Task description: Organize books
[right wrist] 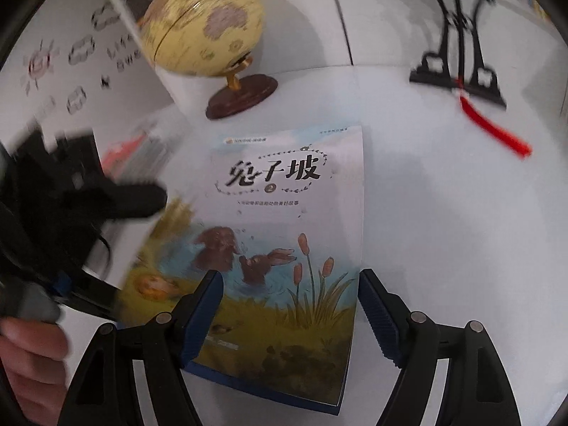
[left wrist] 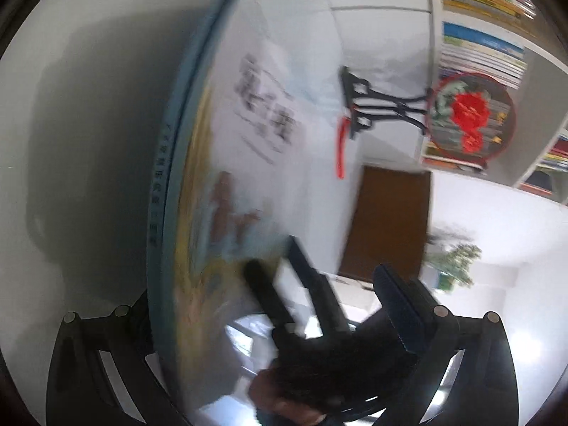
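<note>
Books first: the one you are working on is a thin, pale-covered picture book with brown rabbits, reeds and black Chinese title lettering (right wrist: 284,248), lying face up on the white tabletop (right wrist: 443,230). In the right wrist view it sits in front of the small yellow globe on a dark wooden base (right wrist: 204,26) and left of the black stand with a red tassel (right wrist: 458,74).

Your right gripper (right wrist: 289,305) hovers over the near part of that cover with its blue-padded fingers (right wrist: 200,316) spread wide, one over the left part of the cover and the other just past its right edge, holding nothing.

Your left gripper (right wrist: 106,198) comes in from the left as a black, blurred shape at the book's left edge. From its own camera, the blue spine and cover (left wrist: 227,177) fill the left half of the view, very close. Only its right blue-padded finger (left wrist: 401,305) shows plainly and stands clear of the cover, so this claw looks released; the other finger is hidden behind the book. The black fingers of the other tool (left wrist: 284,291) cross the lower cover there.

Farther back, white shelves hold rows of colourful book spines (left wrist: 479,49), with a round red-and-grey ornament (left wrist: 468,117) in front.
</note>
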Demonstrator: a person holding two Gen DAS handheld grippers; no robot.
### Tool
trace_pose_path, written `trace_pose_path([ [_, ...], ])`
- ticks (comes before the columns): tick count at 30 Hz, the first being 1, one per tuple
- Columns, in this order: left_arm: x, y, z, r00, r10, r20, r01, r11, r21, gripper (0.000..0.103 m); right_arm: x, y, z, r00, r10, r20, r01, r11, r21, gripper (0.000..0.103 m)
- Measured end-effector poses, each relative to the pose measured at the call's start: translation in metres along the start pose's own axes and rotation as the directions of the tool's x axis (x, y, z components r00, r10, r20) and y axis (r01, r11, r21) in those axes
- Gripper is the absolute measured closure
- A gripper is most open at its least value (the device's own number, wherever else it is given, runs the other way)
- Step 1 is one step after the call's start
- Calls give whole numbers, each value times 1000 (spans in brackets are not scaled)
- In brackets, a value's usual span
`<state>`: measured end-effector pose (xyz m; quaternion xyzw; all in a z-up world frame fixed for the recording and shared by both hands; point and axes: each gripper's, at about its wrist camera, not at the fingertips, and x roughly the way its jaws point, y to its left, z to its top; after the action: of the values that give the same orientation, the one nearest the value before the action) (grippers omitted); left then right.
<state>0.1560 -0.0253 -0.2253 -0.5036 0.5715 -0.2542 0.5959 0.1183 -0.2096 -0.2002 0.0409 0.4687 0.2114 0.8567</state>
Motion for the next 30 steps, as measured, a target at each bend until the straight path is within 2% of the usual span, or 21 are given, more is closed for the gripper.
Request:
trace_pose_path([
  [2, 2, -6, -3, 1000, 23, 3, -23, 1000, 19, 1, 4, 12, 0, 999, -31, -11, 31, 998, -46, 26],
  [3, 2, -6, -4, 1000, 19, -2, -19, 999, 26, 1, 3, 15, -2, 1000, -20, -9, 20, 999, -48, 25],
  [7, -4, 0, -5, 996, -90, -13, 89, 996, -24, 1, -2, 20, -3, 998, -62, 30, 63, 997, -43, 25],
  [14, -11, -18, -14, 991, -130, -25, 131, 991, 26, 1, -21, 34, 4, 988, -119, 94, 129, 986, -104, 25],
  [19, -20, -36, -23, 994, -101, -29, 103, 989, 104, 1, -35, 34, 9, 985, -118, 125, 131, 986, -102, 25],
  [22, -28, -42, -27, 994, -107, -24, 110, 986, 129, 1, -44, 37, 7, 982, -117, 147, 132, 986, -101, 26],
  [30, -75, -67, -48, 994, -109, 1, 106, 969, 225, 1, -72, 59, 13, 974, -72, 216, 88, 994, -65, 26],
])
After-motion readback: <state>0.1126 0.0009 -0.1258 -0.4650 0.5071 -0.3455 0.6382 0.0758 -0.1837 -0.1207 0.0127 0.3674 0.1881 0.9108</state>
